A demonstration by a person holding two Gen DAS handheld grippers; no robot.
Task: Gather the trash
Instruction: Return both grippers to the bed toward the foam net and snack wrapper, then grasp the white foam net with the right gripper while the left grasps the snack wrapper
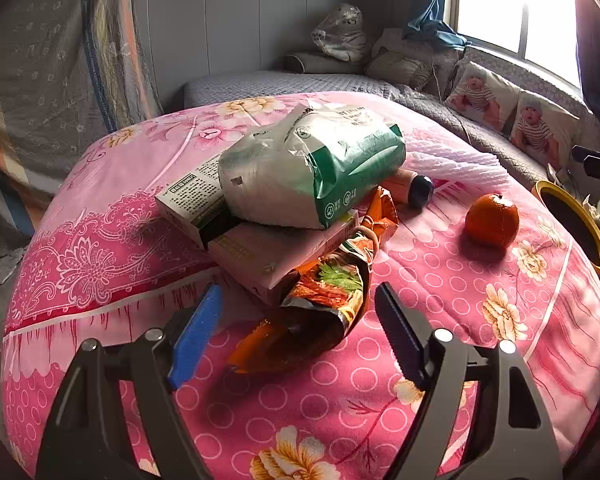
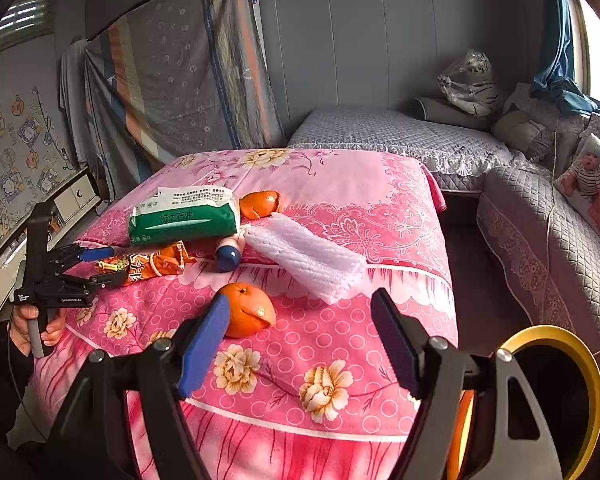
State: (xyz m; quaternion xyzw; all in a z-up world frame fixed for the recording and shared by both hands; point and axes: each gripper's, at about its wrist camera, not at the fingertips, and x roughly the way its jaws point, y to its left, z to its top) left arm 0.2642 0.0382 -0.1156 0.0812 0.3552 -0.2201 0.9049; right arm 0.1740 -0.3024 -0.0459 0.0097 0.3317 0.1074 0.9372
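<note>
Bedding in pink floral print covers the raised surface; a grey quilted sofa and a window lie beyond. The orange snack wrapper lies under a pink box, long axis running from the pile toward the left gripper, whose parted jaws flank its near end without pressing. The right gripper stands open, empty, beside orange peel.
</note>
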